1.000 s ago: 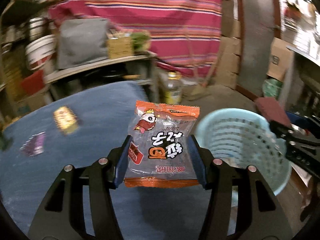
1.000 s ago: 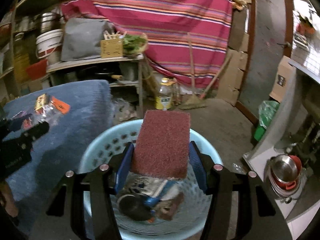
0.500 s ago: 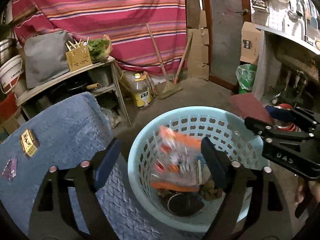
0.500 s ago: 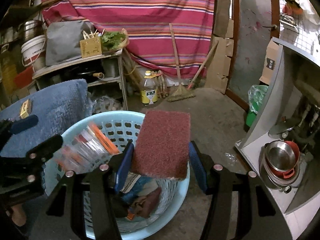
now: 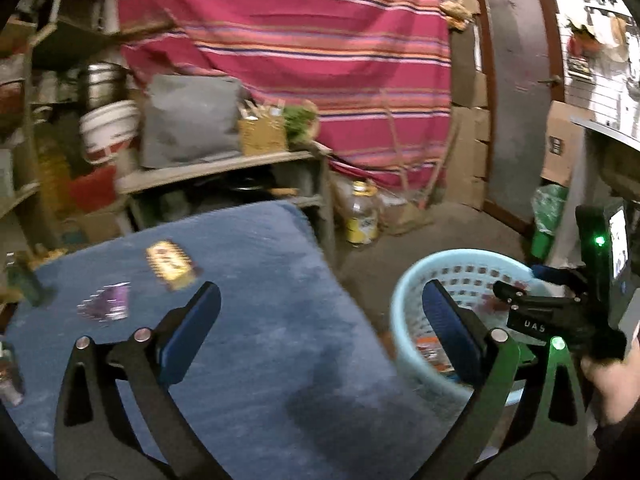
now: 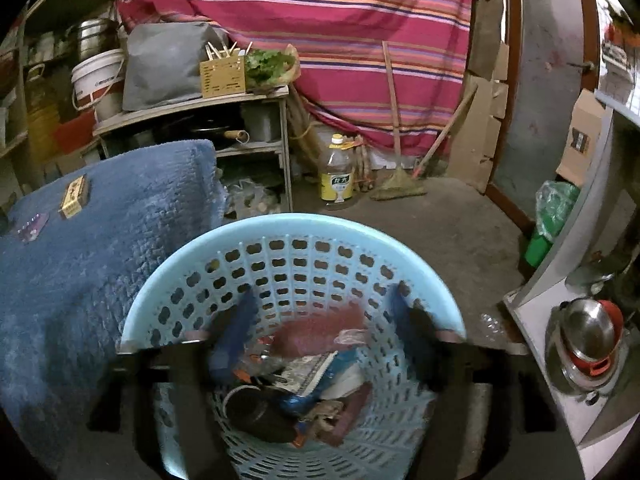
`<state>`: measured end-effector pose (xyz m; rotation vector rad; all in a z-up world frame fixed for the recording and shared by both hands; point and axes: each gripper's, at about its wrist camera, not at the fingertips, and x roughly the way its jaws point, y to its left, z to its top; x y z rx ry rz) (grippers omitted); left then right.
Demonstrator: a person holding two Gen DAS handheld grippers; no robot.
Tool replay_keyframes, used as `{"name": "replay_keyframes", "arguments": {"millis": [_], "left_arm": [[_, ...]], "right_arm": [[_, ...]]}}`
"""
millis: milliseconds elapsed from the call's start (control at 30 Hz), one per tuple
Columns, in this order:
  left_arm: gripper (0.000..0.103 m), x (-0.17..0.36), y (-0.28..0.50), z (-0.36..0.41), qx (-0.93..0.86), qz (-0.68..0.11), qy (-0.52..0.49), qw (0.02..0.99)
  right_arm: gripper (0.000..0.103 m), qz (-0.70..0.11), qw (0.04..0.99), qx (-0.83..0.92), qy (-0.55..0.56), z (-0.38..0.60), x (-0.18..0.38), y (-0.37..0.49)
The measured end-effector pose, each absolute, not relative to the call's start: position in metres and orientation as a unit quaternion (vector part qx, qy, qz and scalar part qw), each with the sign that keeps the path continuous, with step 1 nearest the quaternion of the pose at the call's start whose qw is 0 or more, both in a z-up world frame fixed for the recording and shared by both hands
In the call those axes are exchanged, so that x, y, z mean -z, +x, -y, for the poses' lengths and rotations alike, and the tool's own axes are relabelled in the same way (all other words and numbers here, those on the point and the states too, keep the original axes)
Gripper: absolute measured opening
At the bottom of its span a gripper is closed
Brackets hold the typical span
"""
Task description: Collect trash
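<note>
My left gripper is open and empty above the blue blanket. A yellow packet and a purple wrapper lie on the blanket ahead of it. The light blue basket stands to the right, with the orange snack bag inside. My right gripper is open over the basket, blurred by motion. The dark red scouring pad lies in the basket on top of other trash. The yellow packet and purple wrapper show at the left.
A shelf with a grey bag, bucket and greens stands behind the blanket. An oil bottle and a broom stand on the floor by the striped cloth. A counter with metal pots is at the right.
The left gripper dropped the snack bag into the basket and swung left over the blanket. The right gripper opened and the red pad fell into the basket.
</note>
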<state>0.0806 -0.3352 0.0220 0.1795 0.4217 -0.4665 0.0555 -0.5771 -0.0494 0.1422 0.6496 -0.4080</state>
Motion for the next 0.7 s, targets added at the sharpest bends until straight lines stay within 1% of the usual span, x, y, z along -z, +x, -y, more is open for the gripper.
{"name": "replay_keyframes", "arguments": {"millis": [133, 267, 333, 533, 700], "left_arm": [[0.098, -0.031, 0.073, 0.307, 0.206, -0.199, 0.083, 0.955], [0.098, -0.044, 0.069, 0.274, 0.193, -0.197, 0.057, 0.959], [0.098, -0.049, 0.066, 0.257, 0.194, -0.198, 0.044, 0.960], [0.098, -0.053, 0.050, 0.212, 0.182, -0.193, 0.055, 0.963], [0.098, -0.050, 0.037, 0.163, 0.161, -0.199, 0.038, 0.966]], "right_arm": [[0.089, -0.310, 0.924, 0.207, 0.082, 0.578, 0.048, 0.053], [0.090, -0.297, 0.928, 0.208, 0.088, 0.563, 0.035, 0.044], [0.099, -0.283, 0.934, 0.201, 0.080, 0.543, 0.026, 0.038], [0.099, -0.251, 0.954, 0.160, 0.041, 0.457, 0.003, 0.024], [0.099, -0.243, 0.963, 0.110, 0.041, 0.390, -0.005, 0.015]]}}
